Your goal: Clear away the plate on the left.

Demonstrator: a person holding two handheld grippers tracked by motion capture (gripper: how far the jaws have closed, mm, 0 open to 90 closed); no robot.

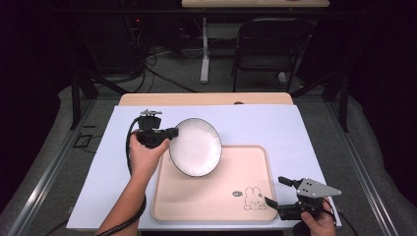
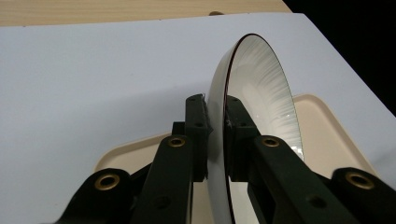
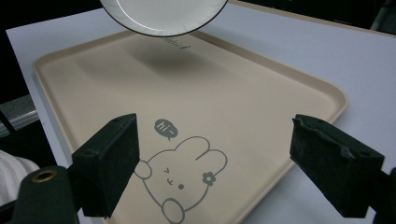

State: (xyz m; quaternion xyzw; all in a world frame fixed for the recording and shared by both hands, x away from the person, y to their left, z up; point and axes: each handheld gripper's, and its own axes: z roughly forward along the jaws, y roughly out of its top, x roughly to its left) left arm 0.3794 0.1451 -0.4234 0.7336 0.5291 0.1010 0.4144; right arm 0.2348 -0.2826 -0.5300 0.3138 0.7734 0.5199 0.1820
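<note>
A white plate with a dark rim (image 1: 195,146) hangs tilted above the far left corner of a beige tray (image 1: 196,199). My left gripper (image 1: 173,132) is shut on the plate's left rim; in the left gripper view the two pads (image 2: 196,122) clamp the rim of the plate (image 2: 261,88) from both sides. My right gripper (image 1: 273,192) stands open at the tray's near right corner, nothing between its jaws. In the right gripper view the plate (image 3: 163,14) floats above the tray (image 3: 243,93), which bears a rabbit drawing (image 3: 180,179).
The tray lies on a pale sheet (image 1: 275,123) covering a wooden table (image 1: 206,99). A black folding chair (image 1: 273,44) and a table leg (image 1: 205,54) stand beyond the far edge. Metal rails (image 1: 54,162) run along both sides.
</note>
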